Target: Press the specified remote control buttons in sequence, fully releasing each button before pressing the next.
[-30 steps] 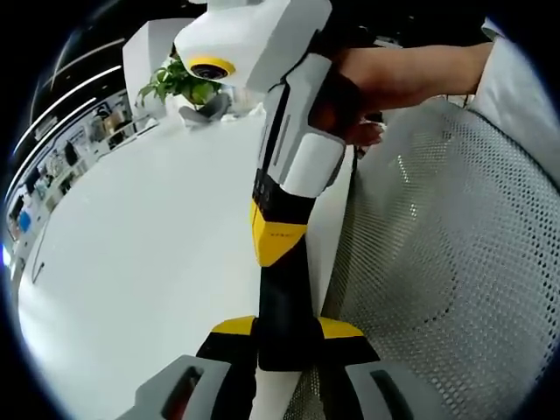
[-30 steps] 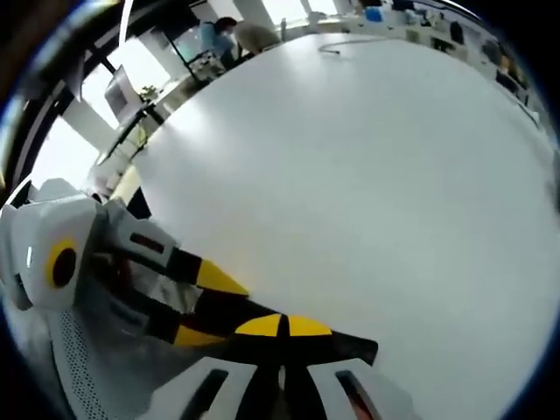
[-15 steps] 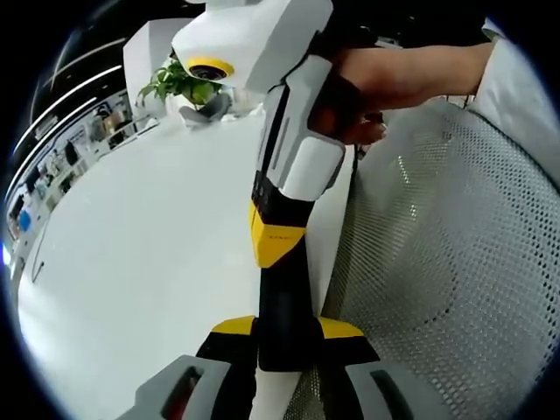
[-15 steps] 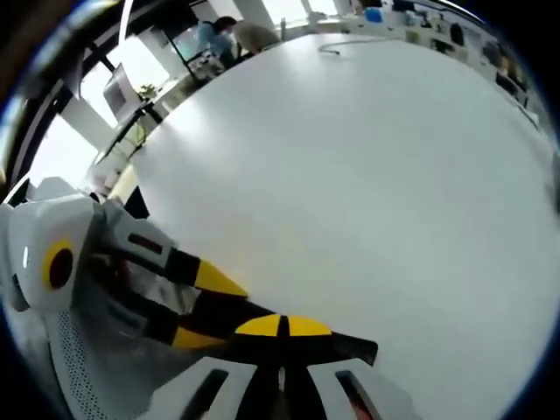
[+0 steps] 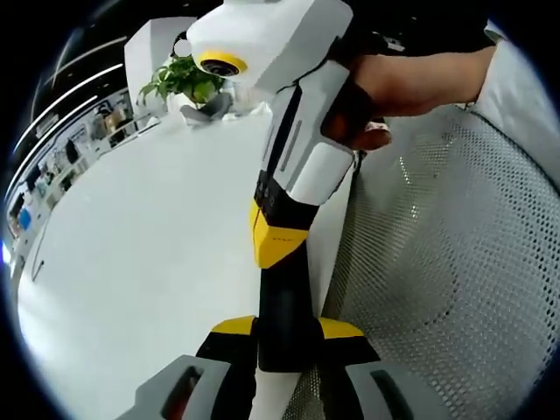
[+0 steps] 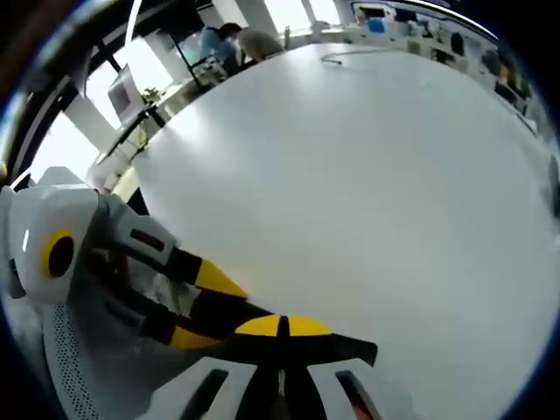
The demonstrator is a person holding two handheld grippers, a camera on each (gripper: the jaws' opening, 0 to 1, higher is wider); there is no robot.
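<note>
Right claw (image 5: 282,262): white body, black jaws, yellow tip bands. Left claw (image 6: 210,306): same colours. Hand (image 5: 394,83); white sleeve (image 5: 516,96).

1. The left gripper view is looking from low over the white table (image 5: 131,245), close to its edge, toward a potted plant (image 5: 179,80).
2. The right gripper view is facing across the same table (image 6: 367,192) toward distant shelves (image 6: 420,22).
3. Both views are sharing the tabletop, each catching the other gripper close up.
</note>
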